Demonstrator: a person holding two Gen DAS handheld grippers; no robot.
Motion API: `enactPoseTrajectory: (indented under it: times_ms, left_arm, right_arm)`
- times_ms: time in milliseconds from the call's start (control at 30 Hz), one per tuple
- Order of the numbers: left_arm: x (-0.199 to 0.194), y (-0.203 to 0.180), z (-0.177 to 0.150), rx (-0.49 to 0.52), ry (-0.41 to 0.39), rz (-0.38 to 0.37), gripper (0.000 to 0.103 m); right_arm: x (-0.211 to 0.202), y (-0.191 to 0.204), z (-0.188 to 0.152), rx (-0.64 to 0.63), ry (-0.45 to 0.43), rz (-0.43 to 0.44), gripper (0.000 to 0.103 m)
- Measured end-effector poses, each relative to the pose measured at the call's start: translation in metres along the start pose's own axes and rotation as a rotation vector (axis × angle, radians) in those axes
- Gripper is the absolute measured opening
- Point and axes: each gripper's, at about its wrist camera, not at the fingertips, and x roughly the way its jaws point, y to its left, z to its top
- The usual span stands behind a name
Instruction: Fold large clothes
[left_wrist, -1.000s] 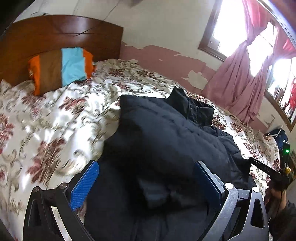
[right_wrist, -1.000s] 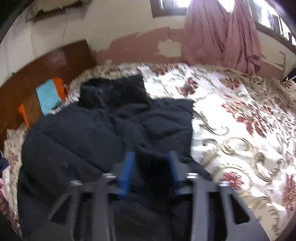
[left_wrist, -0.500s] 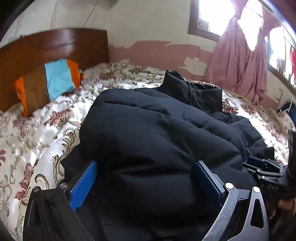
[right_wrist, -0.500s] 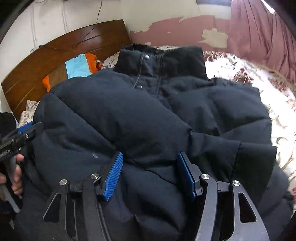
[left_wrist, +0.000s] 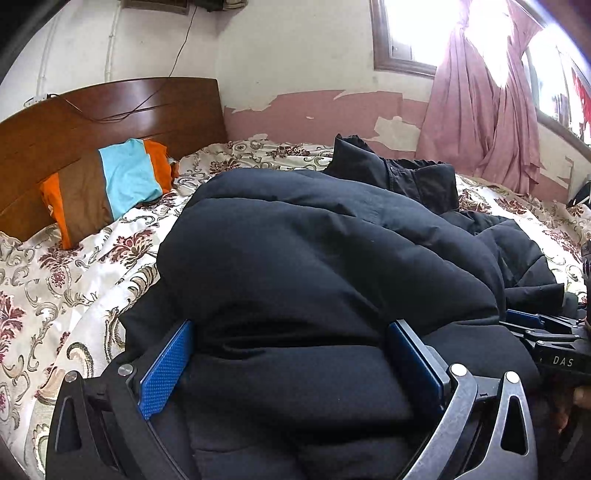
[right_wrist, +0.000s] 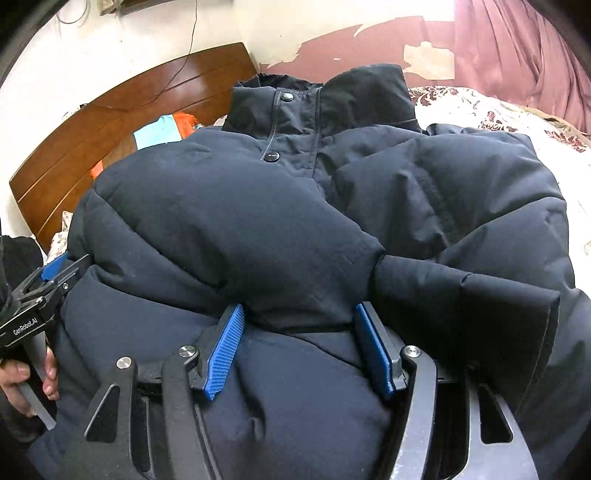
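Note:
A dark navy puffer jacket lies on the bed, collar toward the far wall and one sleeve folded across its front. My left gripper has its jaws wide apart with the jacket's bulky lower part bulging between the blue pads. My right gripper stands the same way, jaws apart around a thick fold of the jacket by the sleeve. Each gripper shows at the edge of the other's view: the right one in the left wrist view, the left one in the right wrist view.
The bed has a floral cream and red cover. A striped orange, brown and blue pillow leans on the wooden headboard. Pink curtains hang at the windows on the right.
Both grippers have moved forward and low over the jacket, carrying its lower part toward the collar. The jacket now fills both views and the jaws stand around thick folds.

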Motion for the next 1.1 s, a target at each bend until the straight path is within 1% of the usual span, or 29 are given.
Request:
enactPoseTrajectory:
  times_ms: [200,300,433,500,600,667,733,767,800,900,967,1000,1100]
  left_arm:
    - [0.0,0.001,-0.001,0.001,0.002,0.001,0.103]
    - [-0.001,0.001,-0.001,-0.003,-0.002,-0.006,0.103]
    - [-0.001,0.005,-0.003,-0.018,-0.009,-0.034,0.103]
    - [-0.002,0.007,-0.004,-0.028,-0.016,-0.047,0.103]
    - [-0.005,0.012,-0.005,-0.043,-0.03,-0.072,0.103]
    - [-0.008,0.016,-0.001,-0.056,-0.018,-0.101,0.103]
    - [-0.013,0.02,0.006,-0.05,0.026,-0.123,0.103]
    - [-0.017,0.021,0.012,-0.028,0.053,-0.126,0.103]
    - [-0.022,0.023,0.02,-0.01,0.06,-0.12,0.103]
    - [-0.034,0.028,0.049,0.012,0.034,-0.091,0.103]
    - [-0.029,0.03,0.071,0.001,0.038,-0.072,0.103]
    - [-0.023,0.031,0.086,-0.013,0.044,-0.072,0.103]
    - [-0.003,0.031,0.119,-0.067,0.058,-0.088,0.103]
  right_arm:
    - [0.0,-0.002,-0.001,0.011,-0.003,0.014,0.058]
    - [-0.002,-0.005,-0.002,0.025,-0.013,0.037,0.059]
    - [-0.007,-0.008,-0.003,0.037,-0.033,0.062,0.062]
    - [-0.01,-0.008,-0.003,0.042,-0.045,0.069,0.065]
    - [-0.017,-0.009,-0.002,0.055,-0.052,0.064,0.067]
    - [-0.025,-0.009,0.004,0.074,-0.033,0.05,0.068]
    - [-0.034,-0.008,0.014,0.076,-0.021,0.044,0.073]
    - [-0.042,-0.008,0.024,0.068,-0.029,0.039,0.077]
    - [-0.047,-0.008,0.036,0.063,-0.041,0.022,0.08]
    - [-0.053,-0.012,0.073,0.083,-0.059,-0.044,0.084]
    - [-0.049,-0.017,0.105,0.1,-0.058,-0.096,0.085]
    - [-0.043,-0.02,0.125,0.109,-0.062,-0.123,0.085]
    - [-0.028,-0.026,0.162,0.157,-0.087,-0.177,0.085]
